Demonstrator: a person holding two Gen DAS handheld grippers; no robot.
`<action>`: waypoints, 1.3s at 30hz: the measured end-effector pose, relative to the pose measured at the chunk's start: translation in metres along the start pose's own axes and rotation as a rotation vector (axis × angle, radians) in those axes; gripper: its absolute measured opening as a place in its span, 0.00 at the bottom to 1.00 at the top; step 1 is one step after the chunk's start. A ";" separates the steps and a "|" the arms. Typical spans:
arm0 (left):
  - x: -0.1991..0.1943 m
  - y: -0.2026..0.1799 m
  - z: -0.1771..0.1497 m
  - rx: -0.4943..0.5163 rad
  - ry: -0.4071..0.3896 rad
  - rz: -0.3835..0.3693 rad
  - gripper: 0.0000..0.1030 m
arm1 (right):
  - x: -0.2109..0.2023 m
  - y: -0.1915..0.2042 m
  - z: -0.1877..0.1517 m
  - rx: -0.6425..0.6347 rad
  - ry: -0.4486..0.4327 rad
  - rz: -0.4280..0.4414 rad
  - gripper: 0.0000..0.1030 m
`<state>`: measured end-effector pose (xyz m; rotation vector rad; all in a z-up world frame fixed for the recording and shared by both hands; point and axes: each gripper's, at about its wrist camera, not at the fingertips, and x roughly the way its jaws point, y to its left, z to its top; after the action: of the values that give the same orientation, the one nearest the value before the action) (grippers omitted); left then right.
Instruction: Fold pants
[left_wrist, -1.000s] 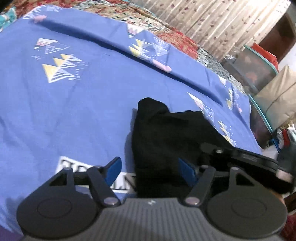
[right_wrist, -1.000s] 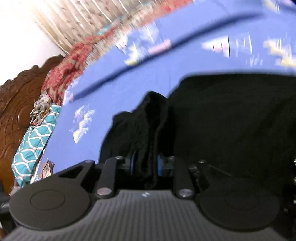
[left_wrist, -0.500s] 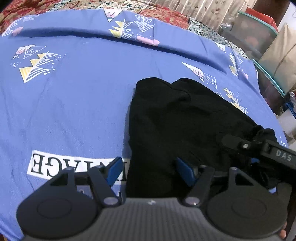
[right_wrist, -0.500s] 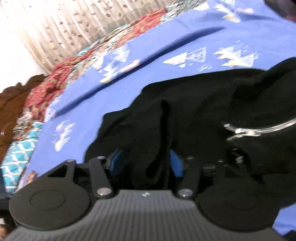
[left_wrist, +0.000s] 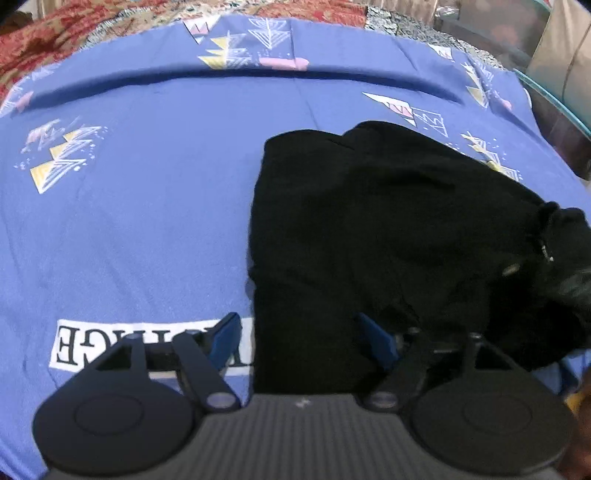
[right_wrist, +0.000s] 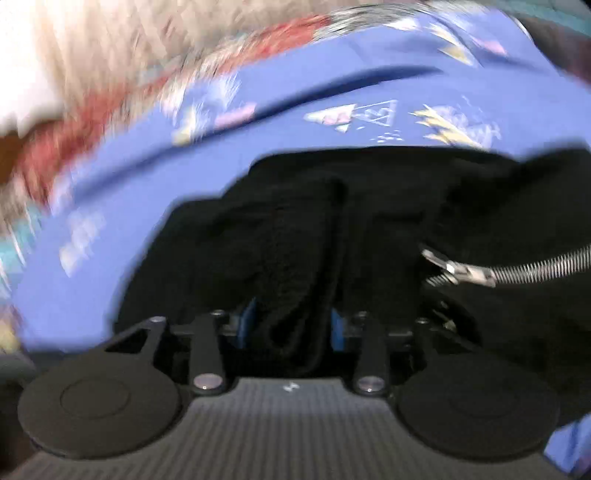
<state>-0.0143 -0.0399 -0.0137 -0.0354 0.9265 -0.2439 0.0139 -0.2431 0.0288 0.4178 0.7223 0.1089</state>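
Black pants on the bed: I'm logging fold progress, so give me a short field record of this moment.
garment: black pants, bunched, lying on the blue bedsheet
zipper: silver zipper exposed, seen in the right wrist view
left gripper: left gripper open, fingers straddling the near pant edge
right gripper: right gripper shut on a fold of the pants
image quality: right wrist view motion-blurred
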 end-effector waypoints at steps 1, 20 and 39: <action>-0.003 0.001 0.000 -0.003 -0.002 -0.007 0.73 | -0.006 0.000 0.006 -0.005 -0.024 0.005 0.48; 0.017 -0.066 0.032 0.125 -0.012 -0.230 0.65 | -0.104 -0.178 -0.010 0.387 -0.335 -0.282 0.77; -0.066 -0.115 0.098 0.149 -0.068 -0.469 0.99 | -0.104 -0.046 -0.003 -0.045 -0.303 -0.071 0.18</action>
<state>0.0033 -0.1444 0.1132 -0.1237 0.8206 -0.7418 -0.0678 -0.3090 0.0723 0.3556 0.4351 -0.0061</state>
